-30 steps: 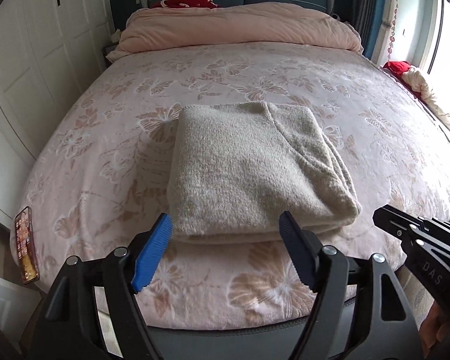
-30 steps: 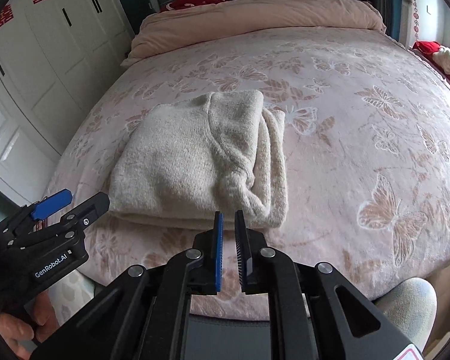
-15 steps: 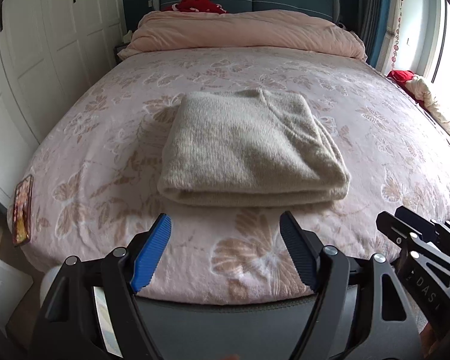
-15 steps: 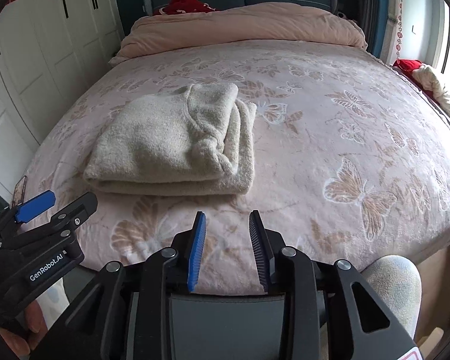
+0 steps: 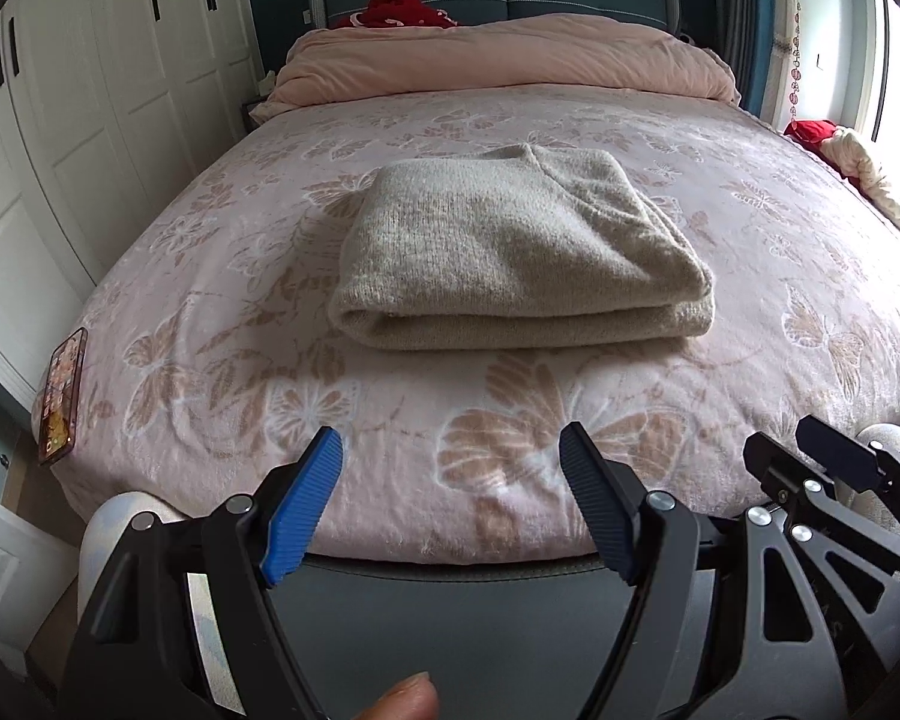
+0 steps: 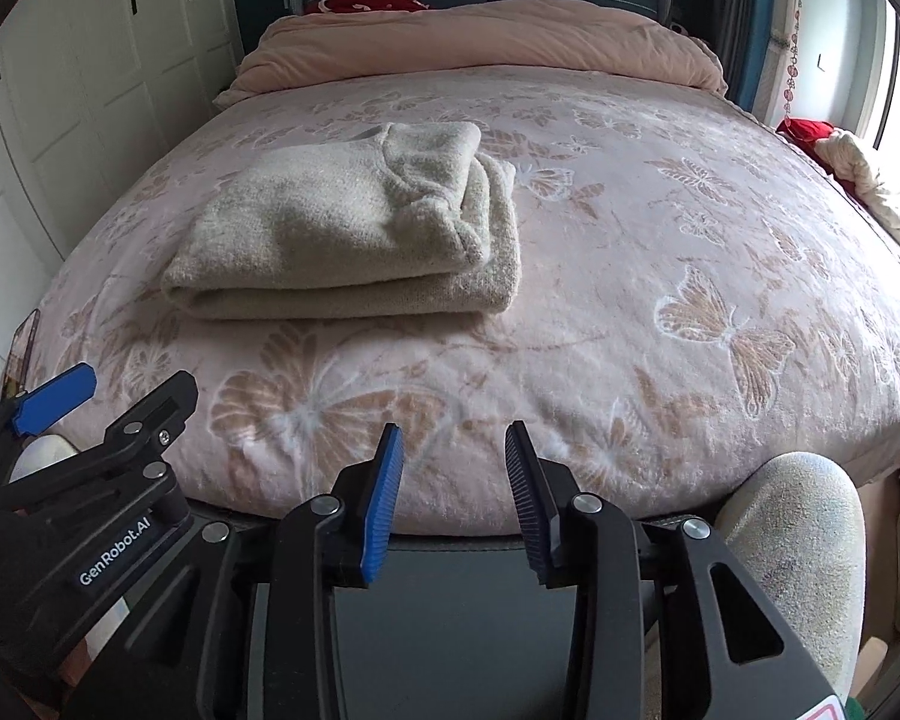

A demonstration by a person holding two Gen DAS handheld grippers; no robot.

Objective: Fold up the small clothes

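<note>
With the sweater (image 5: 513, 252) lying folded in a thick block on the near half of the bed (image 5: 750, 228), I judge the folding itself done and my job now is mostly not to undo it. My left gripper (image 5: 450, 501) hangs over the bed's near edge with its jaws spread wide and nothing between them; my right gripper (image 6: 453, 498) sits just right of it, jaws parted more narrowly and equally empty, both well short of the sweater. From the right view the loose layers and the neckline bunch at the block's right end (image 6: 450, 204), and I think that is the weak spot: a pad brushing it, or a pinch that catches only the top layer, would drag the fold open. The knit looks soft and grippy, so it would likely cling to a ribbed pad. Under it is a plush pink blanket (image 6: 660, 360) with butterflies, which gives and could let the block slump. A phone (image 5: 63, 396) rests at the near left corner, close to the drop. A rolled duvet (image 5: 510, 60) lies at the far end, white wardrobes (image 5: 90, 120) left, window right.
</note>
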